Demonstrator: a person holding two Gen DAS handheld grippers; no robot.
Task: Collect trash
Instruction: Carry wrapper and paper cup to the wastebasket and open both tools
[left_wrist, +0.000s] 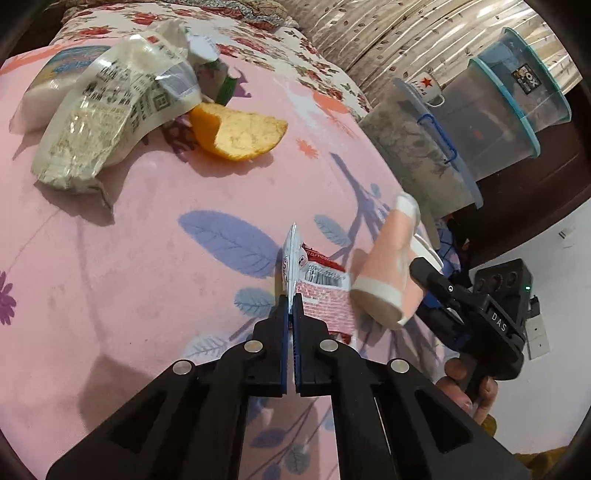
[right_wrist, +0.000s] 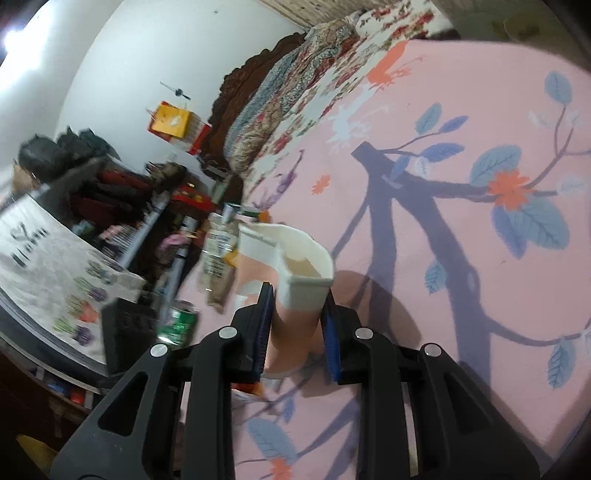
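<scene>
My left gripper (left_wrist: 291, 306) is shut on a red and white wrapper (left_wrist: 321, 291) just above the pink bedsheet (left_wrist: 147, 258). My right gripper (right_wrist: 297, 295) is shut on a crushed pink and white paper cup (right_wrist: 295, 273); the cup also shows in the left wrist view (left_wrist: 388, 266), right of the wrapper. An orange peel (left_wrist: 236, 133), a clear printed plastic bag (left_wrist: 107, 122) and crumpled white packaging (left_wrist: 192, 48) lie farther back on the sheet.
Stacked plastic tubs (left_wrist: 480, 122) with a white star mug (left_wrist: 428, 86) stand at the bed's right edge. A green can (right_wrist: 179, 325) and bottles (right_wrist: 218, 240) sit left of the cup in the right wrist view, beside cluttered shelves (right_wrist: 110, 192).
</scene>
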